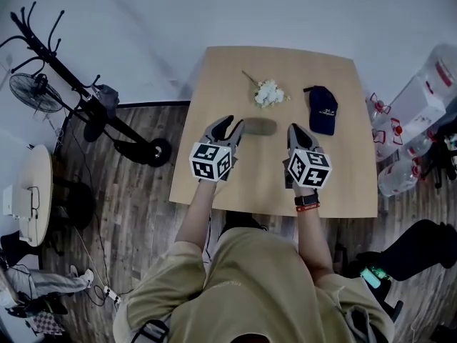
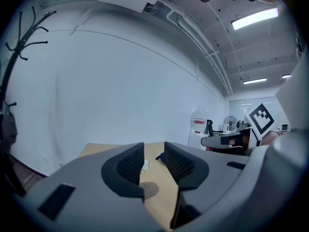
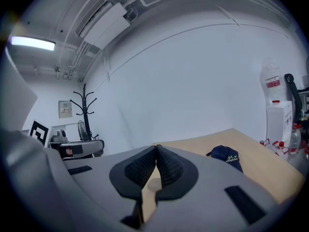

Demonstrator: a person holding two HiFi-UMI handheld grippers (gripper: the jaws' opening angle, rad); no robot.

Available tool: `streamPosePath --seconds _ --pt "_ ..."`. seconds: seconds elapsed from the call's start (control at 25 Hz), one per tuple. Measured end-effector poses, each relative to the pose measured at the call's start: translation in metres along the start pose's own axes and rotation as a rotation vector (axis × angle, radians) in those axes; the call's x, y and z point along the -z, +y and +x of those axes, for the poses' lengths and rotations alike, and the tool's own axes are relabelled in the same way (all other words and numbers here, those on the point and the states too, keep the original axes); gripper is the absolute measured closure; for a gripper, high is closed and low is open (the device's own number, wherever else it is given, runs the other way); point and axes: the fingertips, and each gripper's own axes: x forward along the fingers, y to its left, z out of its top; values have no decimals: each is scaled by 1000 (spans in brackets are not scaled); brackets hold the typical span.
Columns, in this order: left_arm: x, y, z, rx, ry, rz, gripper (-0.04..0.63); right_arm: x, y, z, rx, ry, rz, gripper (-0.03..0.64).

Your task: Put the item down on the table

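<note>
Both forearms reach forward from the bottom of the head view over the near half of the wooden table (image 1: 214, 70), side by side and roughly parallel. Each gripper points away towards the far edge and is held close to level. The marker cubes (image 1: 211, 161) face up at the camera. A wristwatch (image 1: 306, 200) sits on the right wrist.

The left gripper (image 1: 230, 126) is at centre left of the head view. In its own view its jaws (image 2: 153, 153) stand apart with a clear gap, and only the tabletop shows between them. The right gripper (image 1: 295, 129) is at centre right. In its own view its ribbed pads (image 3: 156, 151) meet at the tips, pressed together on nothing.

The olive-grey oblong item (image 1: 258, 126) lies flat on the table in the middle of the frame. It is between the two grippers, just beside the left gripper's tips and free of both.

Further up the table, a white flower sprig (image 1: 268, 93) lies above the item and a navy cap (image 1: 321, 109) to its upper right, ahead of the right gripper. Both are clear of the grippers. Off the table, a black coat rack (image 1: 57, 63) and a fan (image 1: 36, 91) stand at upper left, and water bottles (image 1: 400, 170) crowd the right edge.
</note>
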Motion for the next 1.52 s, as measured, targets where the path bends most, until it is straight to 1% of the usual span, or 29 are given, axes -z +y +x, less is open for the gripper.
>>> streamPosePath --seconds 0.2,0.36,0.44,0.68,0.84,1.16,1.32,1.52 --pt "-7 -11 -20 -50 -43 -28 475 -2 -1 -15 4 -7 -26 604" --pt "-2 -13 -33 -98 -44 -38 502 -5 1 -23 3 -20 -40 604" --pt "0 -14 -37 -111 -41 -42 515 -5 2 -24 0 -24 -44 604" --pt "-3 -14 -49 -168 -36 5 542 -4 11 -24 -7 -30 -68 604" --pt "-9 -17 -50 -180 -43 17 559 -7 12 -25 -5 -37 -72 604" --pt "-7 -19 -54 -184 -62 -17 571 3 18 -20 -6 -19 -65 604" --pt "-7 -16 -57 -209 -65 2 571 7 23 -20 -8 -19 -76 604" --pt "-6 -12 -53 -216 -62 15 571 6 23 -19 -5 -21 -86 604"
